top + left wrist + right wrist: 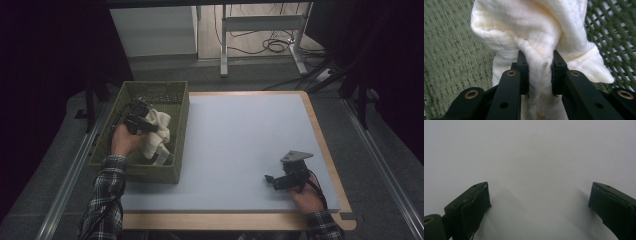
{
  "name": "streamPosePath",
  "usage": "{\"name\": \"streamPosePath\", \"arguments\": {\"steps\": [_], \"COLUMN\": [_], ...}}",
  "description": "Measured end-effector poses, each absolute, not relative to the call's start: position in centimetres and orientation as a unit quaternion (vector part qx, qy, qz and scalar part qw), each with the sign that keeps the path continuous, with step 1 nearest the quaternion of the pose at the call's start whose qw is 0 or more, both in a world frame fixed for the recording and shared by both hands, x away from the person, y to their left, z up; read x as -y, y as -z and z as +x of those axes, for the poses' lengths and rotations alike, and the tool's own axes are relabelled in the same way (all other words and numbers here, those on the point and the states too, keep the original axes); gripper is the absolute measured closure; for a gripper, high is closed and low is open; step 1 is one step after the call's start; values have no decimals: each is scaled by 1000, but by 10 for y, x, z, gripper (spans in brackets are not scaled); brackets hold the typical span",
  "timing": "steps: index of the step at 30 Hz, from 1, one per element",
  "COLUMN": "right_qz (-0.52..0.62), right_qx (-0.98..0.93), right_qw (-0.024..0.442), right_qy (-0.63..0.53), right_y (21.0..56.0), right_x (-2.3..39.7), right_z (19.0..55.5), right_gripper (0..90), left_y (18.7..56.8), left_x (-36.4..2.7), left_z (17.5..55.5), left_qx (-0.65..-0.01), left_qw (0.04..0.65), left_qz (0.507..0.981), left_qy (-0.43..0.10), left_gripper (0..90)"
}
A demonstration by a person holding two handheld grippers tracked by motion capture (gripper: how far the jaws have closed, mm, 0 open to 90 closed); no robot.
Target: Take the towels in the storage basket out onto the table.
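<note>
A cream-white cloth (159, 131) hangs bunched inside a green woven basket (181, 111) at the table's left. My left gripper (150, 126) reaches into the basket and is shut on a fold of that cloth (534, 35); in the left gripper view the fabric is pinched between the two black pads (522, 65), with my left gripper (539, 66) lifted a little off the basket floor. My right gripper (270, 180) rests low over the white table top at the front right, held by a hand. In the right gripper view my right gripper (539, 195) is open with nothing between its jaws.
The white table top (240, 145) has a wooden rim (320, 135) along its right and front edges. The basket's mesh wall (614, 30) stands close behind the cloth. Beyond the table are desk legs and cables (270, 45) on the floor.
</note>
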State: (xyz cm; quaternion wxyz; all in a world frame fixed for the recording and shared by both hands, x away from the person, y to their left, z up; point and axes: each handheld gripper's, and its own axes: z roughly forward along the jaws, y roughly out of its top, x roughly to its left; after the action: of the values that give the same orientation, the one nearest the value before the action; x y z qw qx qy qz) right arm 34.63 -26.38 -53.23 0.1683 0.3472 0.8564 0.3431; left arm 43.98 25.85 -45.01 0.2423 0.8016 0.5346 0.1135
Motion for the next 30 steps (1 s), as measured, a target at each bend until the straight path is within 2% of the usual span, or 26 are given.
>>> {"name": "streamPosePath", "arguments": {"steps": [17,30], "right_qz": [347,347], "right_qx": [-856,-856], "right_qw": [169,169], "right_qy": [-343,-343], "right_y": [532,532], "right_x": [264,264], "right_z": [346,346], "right_gripper": [36,36], "left_y": [411,374], "left_x": [-271,-264], "left_z": [409,397], "left_qx": [-502,-471], "left_qw": [352,394], "left_qz": [775,771], "left_qy": [-153,-170], "left_gripper": [746,745]}}
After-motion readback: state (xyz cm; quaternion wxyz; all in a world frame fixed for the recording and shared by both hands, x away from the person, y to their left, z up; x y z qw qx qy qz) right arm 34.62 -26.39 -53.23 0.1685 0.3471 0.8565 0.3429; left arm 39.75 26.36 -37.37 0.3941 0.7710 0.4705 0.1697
